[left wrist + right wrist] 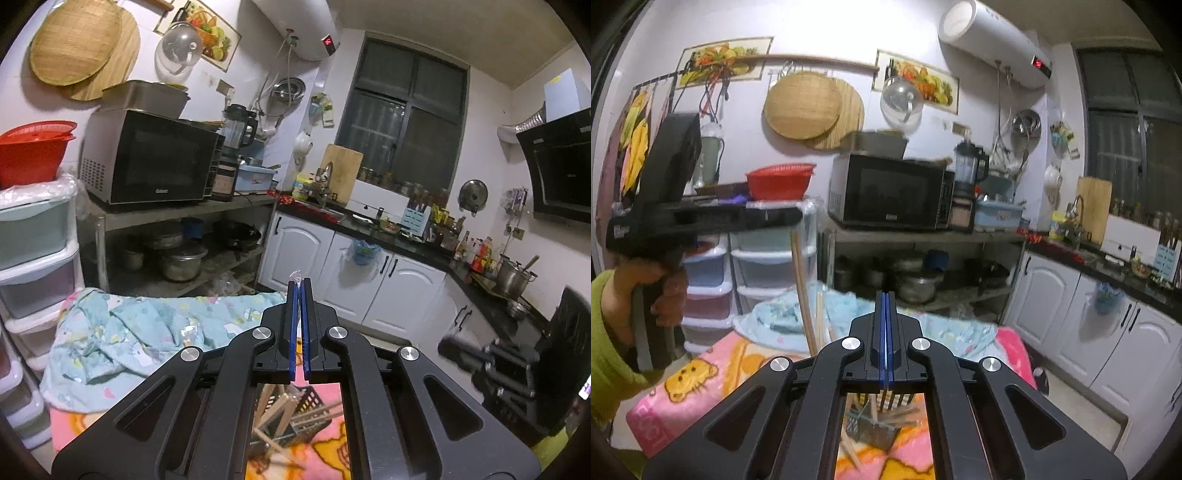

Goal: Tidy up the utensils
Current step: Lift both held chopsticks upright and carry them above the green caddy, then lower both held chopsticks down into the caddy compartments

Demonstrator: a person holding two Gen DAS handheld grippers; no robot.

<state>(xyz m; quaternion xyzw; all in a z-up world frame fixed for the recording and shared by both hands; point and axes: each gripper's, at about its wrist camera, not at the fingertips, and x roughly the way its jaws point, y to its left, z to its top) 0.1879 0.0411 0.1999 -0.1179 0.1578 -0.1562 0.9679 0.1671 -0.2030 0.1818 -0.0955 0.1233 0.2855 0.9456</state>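
Left gripper (298, 286): its two blue-lined jaws are pressed together, and a small clear bit of plastic pokes out at the very tip. I cannot tell what that bit belongs to. In the right wrist view a wooden chopstick (801, 291) hangs down under this gripper.
Right gripper (885, 295): its jaws are squeezed tight with no gap. Nothing shows between them.
Hand (652, 291): at 9 o'clock in the right wrist view, it wraps the left gripper's handle, with a green sleeve (605, 332) behind it.
Black basket (303, 406): at 6 o'clock, seen through the gripper frame, it sits on the blanket below both grippers.
Chopsticks (284, 410): a bunch of wooden sticks stands and leans every which way in the basket, some sticking over its edge.
Pink blanket (713, 373): it has yellow cartoon bears and covers the table under the basket.
Blue cloth (147, 332): crumpled at 9 o'clock in the left wrist view, past the basket.
Microwave (147, 158): at 10 o'clock, on a metal shelf with pots under it.
Red bowl (33, 151): at 9 o'clock, on top of plastic drawers.
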